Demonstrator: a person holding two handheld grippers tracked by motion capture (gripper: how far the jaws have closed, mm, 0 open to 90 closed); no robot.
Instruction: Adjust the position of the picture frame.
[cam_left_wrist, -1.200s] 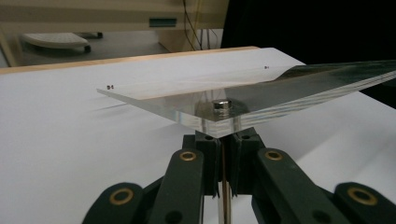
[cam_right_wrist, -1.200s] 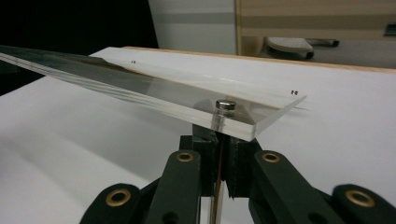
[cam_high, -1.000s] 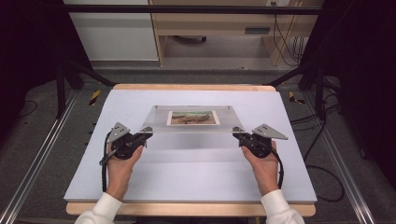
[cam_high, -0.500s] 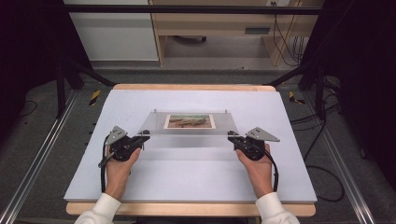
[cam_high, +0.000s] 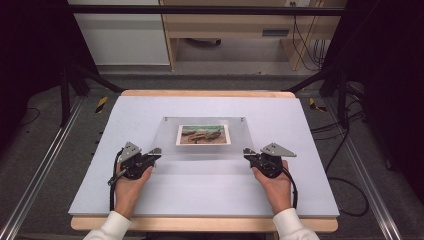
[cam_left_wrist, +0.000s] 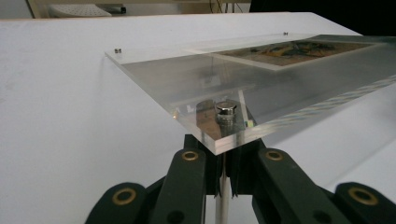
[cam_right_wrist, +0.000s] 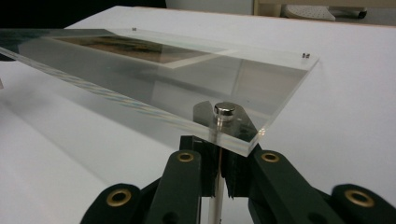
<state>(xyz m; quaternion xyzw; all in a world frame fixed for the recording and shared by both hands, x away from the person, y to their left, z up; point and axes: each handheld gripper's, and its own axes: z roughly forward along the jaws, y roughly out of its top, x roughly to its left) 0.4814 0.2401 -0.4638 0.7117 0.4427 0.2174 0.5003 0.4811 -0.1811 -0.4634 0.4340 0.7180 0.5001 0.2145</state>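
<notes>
Acrylic frame (cam_high: 205, 140) spans between both grippers' fingers (cam_left_wrist: 187, 186), near corners clamped.

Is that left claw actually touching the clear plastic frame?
Touching. In the left gripper view, the left gripper has its jaws shut on a metal pin under the acrylic frame corner.

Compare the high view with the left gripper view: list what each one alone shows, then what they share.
High view alone: both hands, the right gripper at the frame's near right corner, the table's wooden edge and the floor cables.

Left gripper view alone: a small metal stud standing through the corner of the clear acrylic frame, with a thin post running down between the closed jaws.

Shared: the acrylic frame, the picture inside it, the white tabletop and the left gripper clamped at a near corner.
</notes>
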